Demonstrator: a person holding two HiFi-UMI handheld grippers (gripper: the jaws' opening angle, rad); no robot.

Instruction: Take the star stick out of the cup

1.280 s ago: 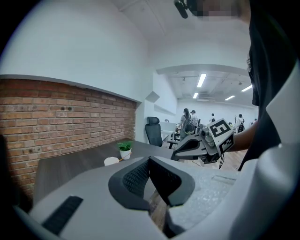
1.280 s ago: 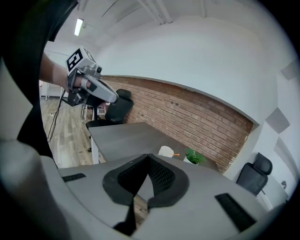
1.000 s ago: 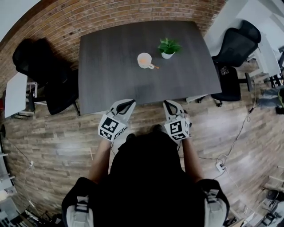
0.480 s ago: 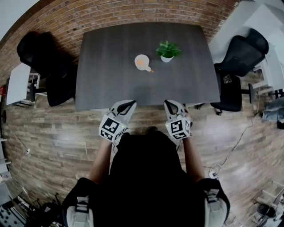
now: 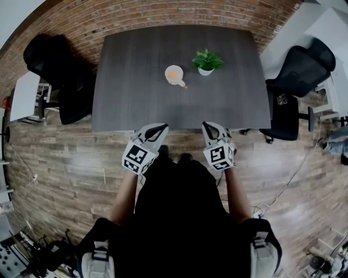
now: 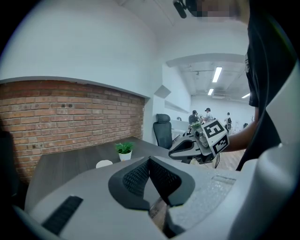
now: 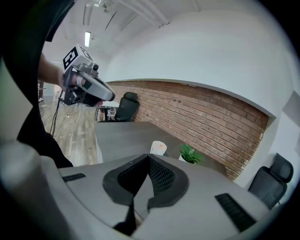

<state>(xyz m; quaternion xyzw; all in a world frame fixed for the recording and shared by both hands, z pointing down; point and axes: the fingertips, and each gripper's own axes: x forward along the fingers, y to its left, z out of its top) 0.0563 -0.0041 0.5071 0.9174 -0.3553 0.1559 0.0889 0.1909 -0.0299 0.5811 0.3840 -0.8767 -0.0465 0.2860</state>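
Observation:
A white cup (image 5: 174, 74) stands on the dark grey table (image 5: 136, 92), right of centre toward the far side. The orange star stick (image 5: 184, 85) pokes out over its rim. In the right gripper view the cup (image 7: 158, 148) shows an orange top just beyond the jaws. It appears small in the left gripper view (image 6: 104, 163). My left gripper (image 5: 155, 129) and right gripper (image 5: 210, 129) hover at the table's near edge, far from the cup. Both are shut with nothing in them. Each gripper view shows the other one: the right gripper (image 6: 174, 151) and the left gripper (image 7: 110, 96).
A small potted plant (image 5: 206, 60) stands just right of the cup. Black office chairs sit at the left (image 5: 60, 81) and right (image 5: 296, 70) of the table. A brick wall (image 5: 163, 13) runs behind it, and cables lie on the wooden floor (image 5: 283, 184).
Both grippers keep their pose at the table's near edge. The head view has shifted slightly, so the table and the cup sit a little differently in the picture.

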